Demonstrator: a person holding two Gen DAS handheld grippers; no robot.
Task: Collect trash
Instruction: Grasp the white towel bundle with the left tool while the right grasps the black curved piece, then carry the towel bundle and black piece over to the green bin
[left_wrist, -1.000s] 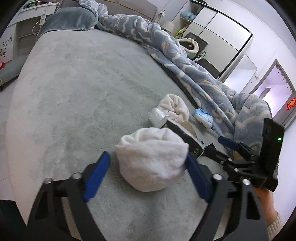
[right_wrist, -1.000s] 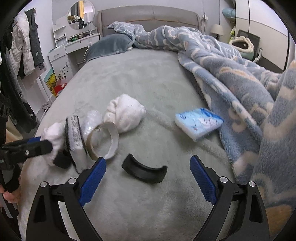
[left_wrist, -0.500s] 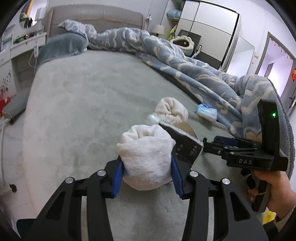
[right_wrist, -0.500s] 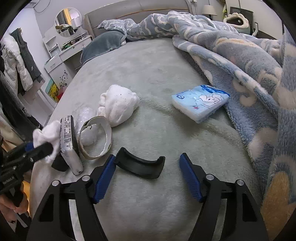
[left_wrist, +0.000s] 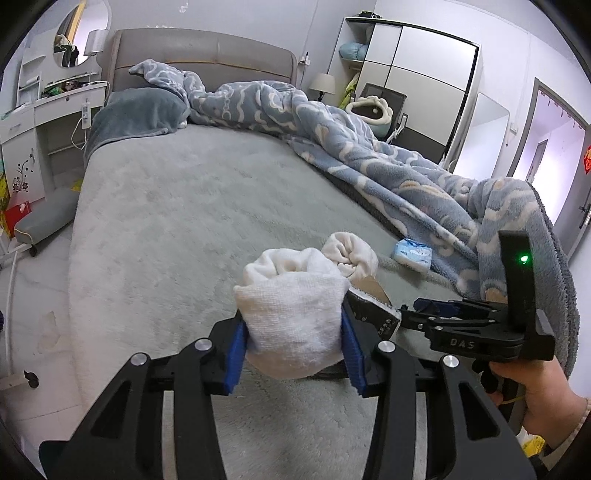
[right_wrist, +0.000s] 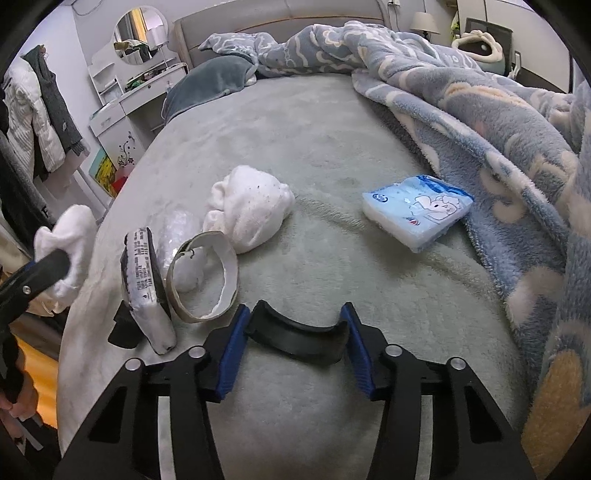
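Left tongs clenched on a white cloth wad, blue pads pressed into both its flanks; wad clear of the grey bed cover, carried in the air at the bed's near-left corner. Versus a second ago: those tongs stood wide around the wad as it lay on the cover; now shut and raised. Next over, lying on the cover: a flat printed packet on edge, a crinkled clear wrapper, a cardboard tape ring, a second white wad. Right tongs closing on a black curved strip; strip lies between the pads with its long axis across the jaw line, ends just at the pads. Firm contact not certain, so not counted as gripped. Versus a second ago: jaws wide and the strip lay ahead of them; now narrowed with the strip between. Far right: a blue tissue pack flat on the cover, just beside the blue blanket, nearer the right hand. Judgement: strip lift follows once pads seat.
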